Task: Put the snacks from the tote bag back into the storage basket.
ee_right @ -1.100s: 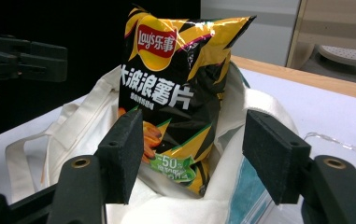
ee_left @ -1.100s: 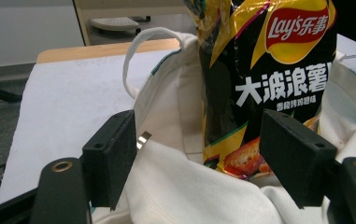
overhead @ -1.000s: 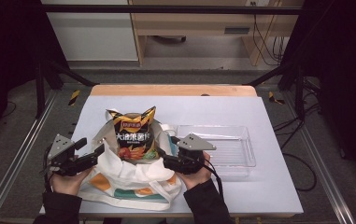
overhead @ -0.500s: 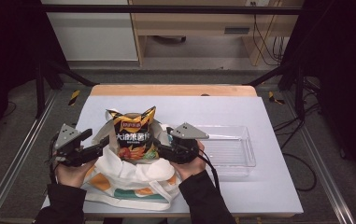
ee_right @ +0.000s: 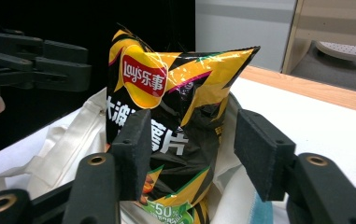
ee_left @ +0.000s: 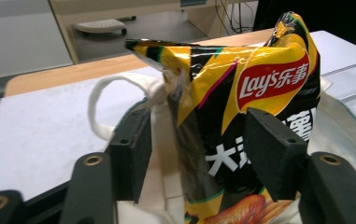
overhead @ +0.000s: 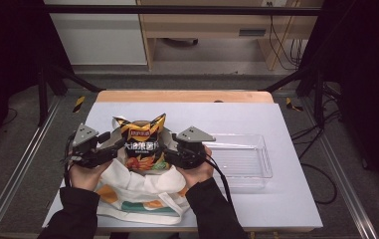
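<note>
**Two grippers close in on the chip bag**

Both grippers flank a chip bag [overhead: 142,144] that stands upright in the mouth of a white tote [overhead: 137,191] on the surface [overhead: 276,199]. The left gripper [overhead: 116,146] has the bag's edge between its jaws, which have just been closing; one pad [ee_left: 273,156] lies against the front of the bag while the other [ee_left: 133,149] is clear of it, so nothing is clamped yet. The right gripper [overhead: 169,149] brackets the opposite edge, its jaws also narrowing, with gaps showing at both pads. I judge this the grasping step, to lift the bag out or seat it deeper.

Next, both pairs should pinch the crinkly film firmly without catching tote cloth. The tote's strap [ee_left: 102,105] loops just beyond the left jaws, and its rim hugs the bag's base. A clear tray [overhead: 239,159] lies beyond the right gripper, apart.
</note>
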### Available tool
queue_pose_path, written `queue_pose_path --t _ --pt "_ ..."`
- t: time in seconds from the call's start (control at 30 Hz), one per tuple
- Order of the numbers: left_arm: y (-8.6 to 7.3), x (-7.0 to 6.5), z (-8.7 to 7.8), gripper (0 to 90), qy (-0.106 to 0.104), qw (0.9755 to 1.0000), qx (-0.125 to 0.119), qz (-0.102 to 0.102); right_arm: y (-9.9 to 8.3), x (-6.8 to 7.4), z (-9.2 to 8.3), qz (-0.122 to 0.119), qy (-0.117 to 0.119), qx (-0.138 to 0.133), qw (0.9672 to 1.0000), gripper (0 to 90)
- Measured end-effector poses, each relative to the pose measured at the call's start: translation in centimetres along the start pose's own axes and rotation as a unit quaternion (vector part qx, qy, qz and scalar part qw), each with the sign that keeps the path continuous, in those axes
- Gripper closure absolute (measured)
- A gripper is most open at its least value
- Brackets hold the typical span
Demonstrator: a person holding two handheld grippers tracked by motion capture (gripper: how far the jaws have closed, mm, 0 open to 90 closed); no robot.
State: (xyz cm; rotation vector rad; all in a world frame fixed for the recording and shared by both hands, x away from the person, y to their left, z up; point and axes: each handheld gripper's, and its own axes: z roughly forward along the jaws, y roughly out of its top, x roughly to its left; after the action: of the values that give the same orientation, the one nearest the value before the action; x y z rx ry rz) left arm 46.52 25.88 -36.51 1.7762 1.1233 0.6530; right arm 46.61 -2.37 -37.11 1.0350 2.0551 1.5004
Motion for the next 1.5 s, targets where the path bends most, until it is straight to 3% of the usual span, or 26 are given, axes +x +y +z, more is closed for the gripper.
queue_pose_path --t 0.2,0.23,0.53,0.77,1.0,1.1,1.3,1.5 --pt "0.1 -0.4 1.5 50.0 -0.003 0.9998 0.016 0.006 0.0 0.4 1.3 -0.006 -0.003 0.011 0.9999 49.7" --pt "0.0 -0.3 1.8 54.9 -0.008 0.9998 0.02 0.005 0.1 0.5 1.6 -0.006 -0.002 0.012 0.9999 50.4" --pt "-0.2 0.2 2.0 79.3 -0.021 0.9996 0.013 -0.014 0.0 0.7 2.6 -0.006 -0.003 0.022 0.9997 52.2" --pt "-0.4 0.5 2.1 88.3 -0.022 0.9996 0.012 -0.015 0.2 0.8 4.0 0.01 -0.004 0.028 0.9995 55.9" --pt "-0.6 0.3 1.9 89.1 -0.019 0.9997 0.013 -0.012 0.3 1.3 4.9 0.004 -0.02 0.034 0.9992 69.4" --pt "-0.7 0.4 1.7 88.9 -0.02 0.9996 0.012 -0.013 0.3 1.2 5.0 0.001 -0.025 0.043 0.9988 83.5" --pt "-0.6 0.3 1.7 87.7 -0.02 0.9997 0.01 -0.013 0.3 1.1 4.8 -0.006 -0.026 0.043 0.9987 90.0" --pt "-0.4 0.4 1.5 58.7 -0.028 0.9995 -0.008 -0.014 0.1 1.4 4.4 -0.022 -0.019 0.037 0.9989 90.0"
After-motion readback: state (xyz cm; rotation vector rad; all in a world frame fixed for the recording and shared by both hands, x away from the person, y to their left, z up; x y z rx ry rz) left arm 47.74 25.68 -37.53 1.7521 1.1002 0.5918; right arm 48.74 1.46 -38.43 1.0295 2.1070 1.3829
